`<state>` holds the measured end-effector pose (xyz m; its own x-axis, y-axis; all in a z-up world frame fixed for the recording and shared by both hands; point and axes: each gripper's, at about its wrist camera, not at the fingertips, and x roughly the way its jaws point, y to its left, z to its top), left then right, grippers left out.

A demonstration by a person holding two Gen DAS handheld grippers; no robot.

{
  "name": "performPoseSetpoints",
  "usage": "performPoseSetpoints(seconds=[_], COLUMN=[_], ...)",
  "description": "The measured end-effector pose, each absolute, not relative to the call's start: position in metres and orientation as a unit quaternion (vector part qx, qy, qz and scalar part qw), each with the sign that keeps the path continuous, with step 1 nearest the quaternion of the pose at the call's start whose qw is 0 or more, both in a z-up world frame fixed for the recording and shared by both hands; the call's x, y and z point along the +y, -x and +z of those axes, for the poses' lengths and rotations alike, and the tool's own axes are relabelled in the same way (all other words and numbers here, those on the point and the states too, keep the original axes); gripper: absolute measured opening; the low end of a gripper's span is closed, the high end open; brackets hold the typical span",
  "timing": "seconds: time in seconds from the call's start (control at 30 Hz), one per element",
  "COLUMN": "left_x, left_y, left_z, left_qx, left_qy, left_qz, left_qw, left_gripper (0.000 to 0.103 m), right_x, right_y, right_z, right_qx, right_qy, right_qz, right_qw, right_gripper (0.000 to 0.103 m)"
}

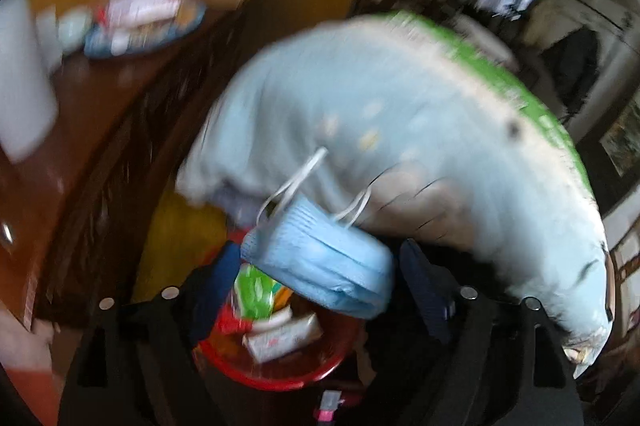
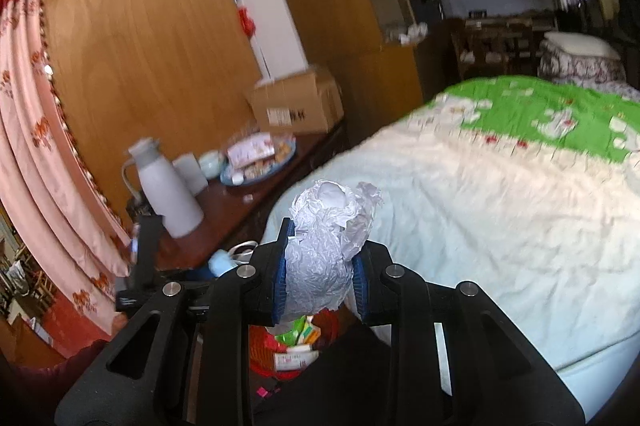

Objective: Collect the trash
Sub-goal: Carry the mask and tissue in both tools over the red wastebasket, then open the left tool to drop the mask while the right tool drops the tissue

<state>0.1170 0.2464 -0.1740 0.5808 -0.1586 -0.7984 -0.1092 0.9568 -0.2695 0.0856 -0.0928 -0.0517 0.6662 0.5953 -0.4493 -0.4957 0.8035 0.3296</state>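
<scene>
In the left wrist view a pale blue face mask (image 1: 320,266) with white ear loops sits tilted between the fingers of my left gripper (image 1: 318,260). The jaws stand wide and the pads do not press on it. Right below is a red basket (image 1: 280,374) holding wrappers and a small carton. In the right wrist view my right gripper (image 2: 324,250) is shut on a crumpled white paper wad (image 2: 324,246), above and a little behind the same red basket (image 2: 262,350). The mask (image 2: 221,263) shows low at the left there.
A bed (image 2: 480,226) with a pale sheet and green quilt fills the right. To the left a dark wooden table (image 2: 224,202) carries a white thermos jug (image 2: 168,186), cups, a blue plate of snacks (image 2: 260,158) and a cardboard box (image 2: 298,102). A pink curtain (image 2: 48,166) hangs far left.
</scene>
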Motion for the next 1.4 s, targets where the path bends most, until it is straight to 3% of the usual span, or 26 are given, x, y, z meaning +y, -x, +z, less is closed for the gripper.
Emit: performPoseSetpoints(seconds=[0.17, 0.37, 0.83, 0.9, 0.93, 1.0, 1.4], left_x=[0.283, 0.317, 0.365, 0.366, 0.366, 0.365, 0.338], left_y=[-0.111, -0.091, -0.065, -0.065, -0.066, -0.068, -0.064], left_z=[-0.201, -0.192, -0.219, -0.225, -0.229, -0.235, -0.209], left_qx=[0.475, 0.451, 0.455, 0.462, 0.465, 0.473, 0.464], left_qy=[0.208, 0.188, 0.177, 0.176, 0.175, 0.168, 0.119], left_qz=[-0.002, 0.082, 0.177, 0.178, 0.178, 0.181, 0.176], left_qw=[0.855, 0.868, 0.855, 0.851, 0.85, 0.846, 0.86], left_gripper=[0.091, 0.096, 0.097, 0.097, 0.097, 0.097, 0.097], right_x=[-0.068, -0.022, 0.1, 0.108, 0.112, 0.117, 0.096], right_y=[-0.102, -0.115, -0.136, -0.14, -0.142, -0.146, -0.142], right_z=[-0.075, -0.099, -0.165, -0.173, -0.178, -0.184, -0.171], right_qx=[0.318, 0.362, 0.456, 0.468, 0.474, 0.482, 0.466], right_qy=[-0.076, -0.044, 0.041, 0.045, 0.046, 0.043, 0.033], right_qz=[0.311, 0.343, 0.405, 0.406, 0.407, 0.403, 0.391], right_qw=[0.893, 0.866, 0.792, 0.784, 0.78, 0.777, 0.793], right_gripper=[0.03, 0.03, 0.031, 0.037, 0.049, 0.062, 0.063])
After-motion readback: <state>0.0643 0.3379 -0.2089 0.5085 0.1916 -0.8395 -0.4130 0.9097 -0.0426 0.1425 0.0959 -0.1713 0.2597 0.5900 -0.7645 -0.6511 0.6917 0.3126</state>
